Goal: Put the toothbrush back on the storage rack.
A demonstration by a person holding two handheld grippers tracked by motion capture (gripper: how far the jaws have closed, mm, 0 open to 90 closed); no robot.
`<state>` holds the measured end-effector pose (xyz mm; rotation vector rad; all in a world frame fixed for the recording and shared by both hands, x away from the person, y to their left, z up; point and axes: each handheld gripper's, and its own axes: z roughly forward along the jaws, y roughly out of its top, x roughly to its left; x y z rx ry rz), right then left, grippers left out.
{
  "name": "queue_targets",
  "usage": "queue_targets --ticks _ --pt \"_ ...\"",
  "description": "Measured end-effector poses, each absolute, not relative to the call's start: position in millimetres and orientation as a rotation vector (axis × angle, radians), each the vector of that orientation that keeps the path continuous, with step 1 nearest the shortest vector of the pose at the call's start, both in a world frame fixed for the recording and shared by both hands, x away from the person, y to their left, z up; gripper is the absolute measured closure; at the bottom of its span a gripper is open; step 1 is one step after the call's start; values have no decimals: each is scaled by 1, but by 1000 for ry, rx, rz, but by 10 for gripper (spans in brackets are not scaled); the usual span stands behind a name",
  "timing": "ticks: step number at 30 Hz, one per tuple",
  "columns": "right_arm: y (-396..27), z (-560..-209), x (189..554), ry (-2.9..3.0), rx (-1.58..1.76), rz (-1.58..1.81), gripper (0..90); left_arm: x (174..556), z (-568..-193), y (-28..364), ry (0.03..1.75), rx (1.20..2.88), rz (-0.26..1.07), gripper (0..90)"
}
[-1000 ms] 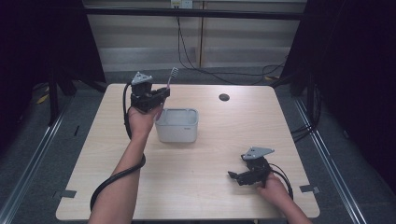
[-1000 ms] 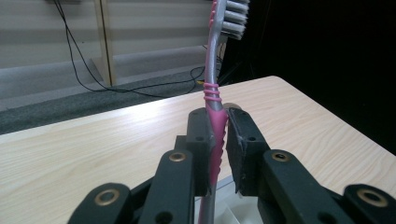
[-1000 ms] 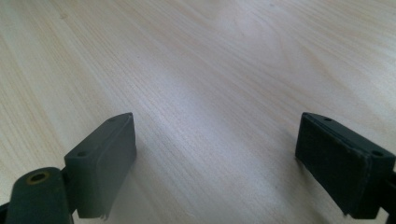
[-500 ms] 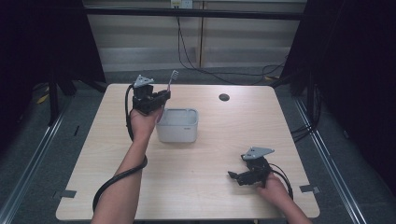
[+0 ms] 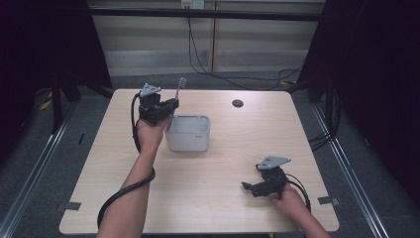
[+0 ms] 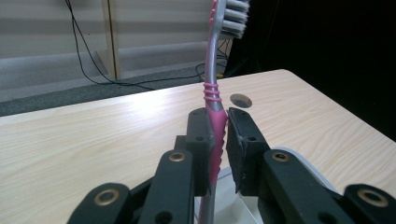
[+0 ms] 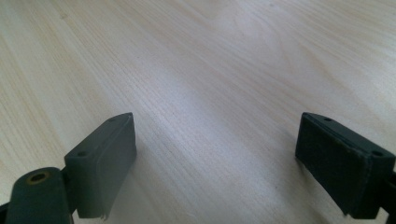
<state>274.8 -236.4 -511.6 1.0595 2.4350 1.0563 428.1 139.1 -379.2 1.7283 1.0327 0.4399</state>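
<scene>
In the high view, the left gripper (image 5: 168,105), upper left of centre, clamps a pink and grey plastic toothbrush (image 5: 180,89) that stands nearly upright, bristle head uppermost, just beyond the far left corner of a pale grey rectangular plastic tub (image 5: 188,133). The right gripper (image 5: 250,187) rests low on the light wooden table (image 5: 277,134) at lower right, well apart from both.

In the left gripper view, the pads (image 6: 201,135) press on the toothbrush's (image 6: 214,93) ribbed pink grip; its long axis runs up the frame, the tail pointing down towards the tub's rim (image 6: 299,156) directly beneath the jaws. Any lowering into the tub looks to be a job for this nearer hand.

In the right gripper view, the jaws stand wide apart over bare wood (image 7: 210,70).
</scene>
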Motion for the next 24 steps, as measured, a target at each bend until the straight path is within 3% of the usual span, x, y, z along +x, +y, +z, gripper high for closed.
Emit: queue_targets --ticks 16,18,24 --pt "-236 -512 275 2435 1061 1056 119 419 -385 151 1060 1735 445 797" --pt "-236 -512 275 2435 1061 1056 118 417 -385 152 1049 1729 442 899" --pt "-236 -512 275 2435 1060 1055 118 412 -388 155 1059 1740 436 900"
